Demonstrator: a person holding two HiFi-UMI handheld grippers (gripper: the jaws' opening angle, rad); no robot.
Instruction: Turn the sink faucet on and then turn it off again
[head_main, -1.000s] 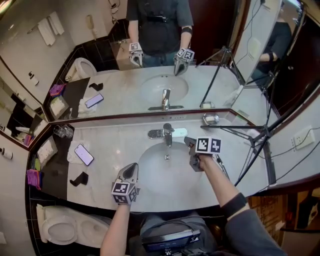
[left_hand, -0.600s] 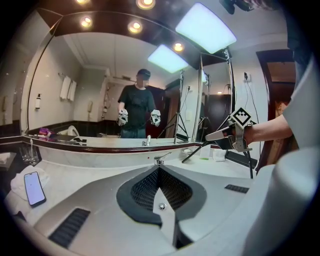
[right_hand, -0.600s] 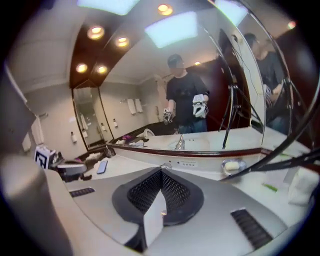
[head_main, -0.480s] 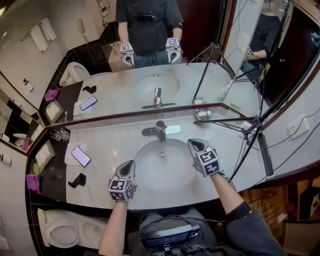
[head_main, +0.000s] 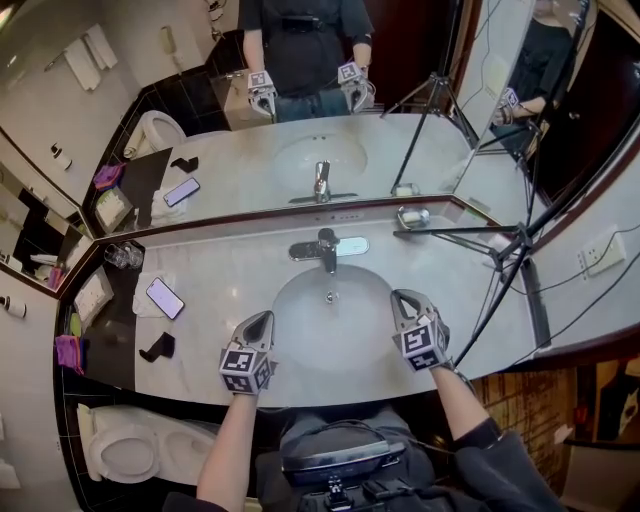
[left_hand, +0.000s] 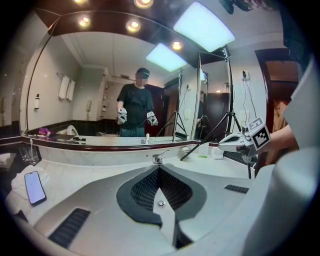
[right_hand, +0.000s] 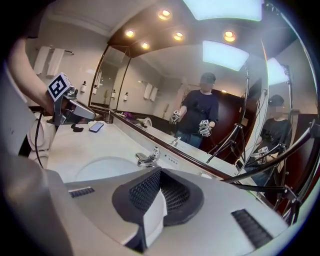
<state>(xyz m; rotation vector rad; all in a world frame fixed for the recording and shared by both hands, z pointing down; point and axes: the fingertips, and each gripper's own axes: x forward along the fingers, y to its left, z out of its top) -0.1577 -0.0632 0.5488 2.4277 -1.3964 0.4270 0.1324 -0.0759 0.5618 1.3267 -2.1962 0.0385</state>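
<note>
The chrome faucet (head_main: 325, 248) stands behind the white oval basin (head_main: 330, 320), with its lever lying to the right. No stream of water shows. My left gripper (head_main: 262, 320) hovers shut over the basin's front left rim. My right gripper (head_main: 402, 298) is shut and holds nothing, at the basin's front right rim, well short of the faucet. In the left gripper view the faucet (left_hand: 159, 158) sits ahead beyond the shut left gripper (left_hand: 159, 172). The right gripper view shows the faucet (right_hand: 147, 158) ahead and left of the shut right gripper (right_hand: 160, 171).
A phone (head_main: 165, 297) lies on a cloth at the counter's left, near glasses (head_main: 127, 258) and a small black object (head_main: 158, 350). A tripod (head_main: 470, 232) stands at the right beside a soap dish (head_main: 412, 216). A mirror runs behind; a toilet (head_main: 125, 455) sits lower left.
My right gripper has drawn back from the faucet to the basin's front right rim and rolled over. The left gripper has stayed in place.
</note>
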